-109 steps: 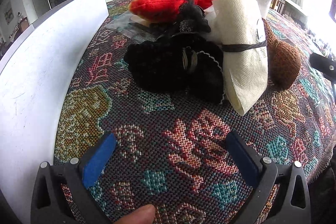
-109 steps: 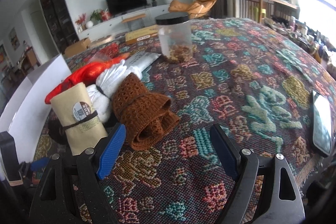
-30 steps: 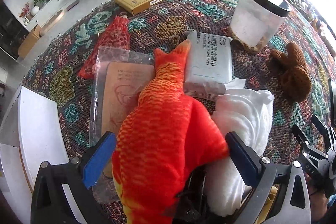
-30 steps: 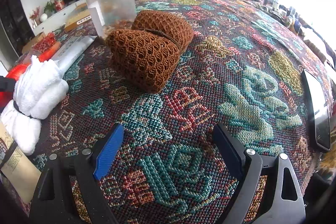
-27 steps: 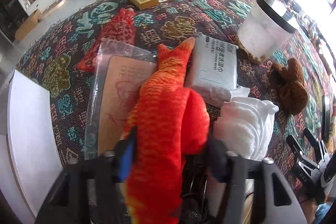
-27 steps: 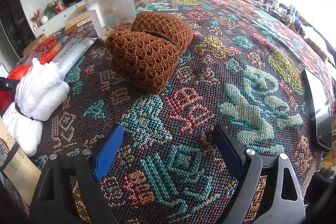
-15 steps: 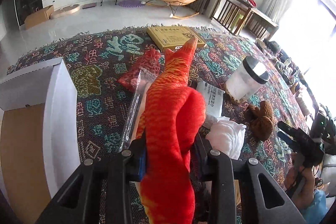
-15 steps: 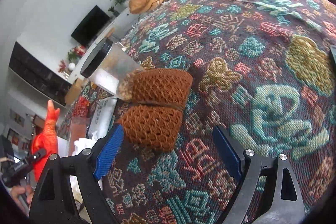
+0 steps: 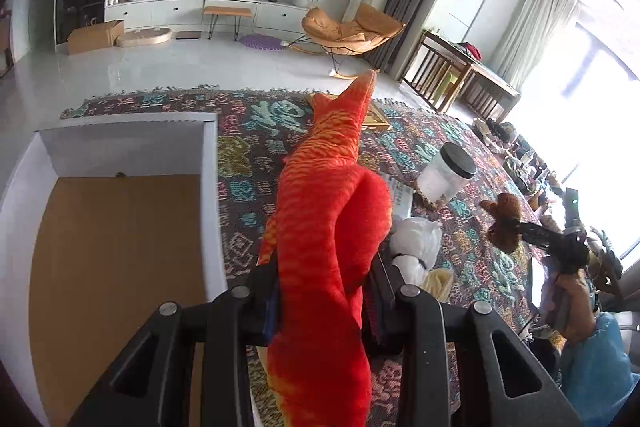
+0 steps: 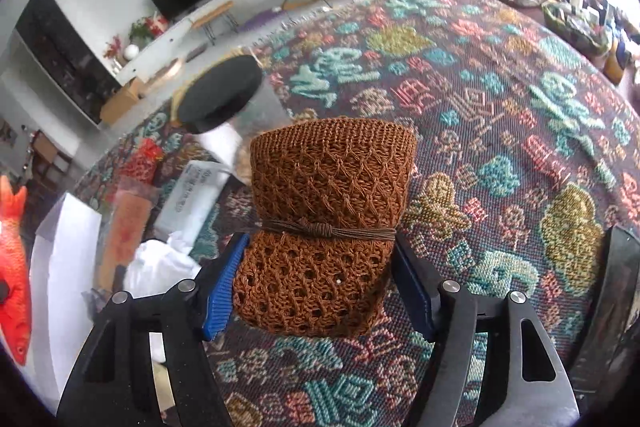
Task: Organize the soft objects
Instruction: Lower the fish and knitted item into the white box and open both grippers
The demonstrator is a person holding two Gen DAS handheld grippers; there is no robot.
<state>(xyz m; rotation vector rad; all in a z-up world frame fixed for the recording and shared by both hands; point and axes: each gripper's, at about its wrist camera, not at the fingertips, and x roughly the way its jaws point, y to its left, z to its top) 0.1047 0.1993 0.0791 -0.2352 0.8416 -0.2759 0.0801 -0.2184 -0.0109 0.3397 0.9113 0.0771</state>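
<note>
My left gripper (image 9: 324, 303) is shut on a red plush fish (image 9: 324, 227) and holds it up above the table, beside the open white box (image 9: 120, 227) at the left. The fish also shows at the left edge of the right wrist view (image 10: 14, 267). My right gripper (image 10: 316, 287) is shut on a brown knitted bundle (image 10: 328, 219) tied with a cord, lifted above the patterned tablecloth (image 10: 500, 147). It shows small in the left wrist view (image 9: 504, 223) too. A white cloth roll (image 9: 416, 243) lies on the table between them.
A clear jar with a black lid (image 10: 224, 99) stands behind the brown bundle. A wipes pack (image 10: 192, 195), a flat plastic-wrapped packet (image 10: 124, 227) and a small red pouch (image 10: 144, 159) lie on the cloth. A yellow box (image 9: 376, 119) lies at the far edge.
My right gripper has closed on the brown bundle and raised it. My left gripper has carried the red fish higher and towards the white box.
</note>
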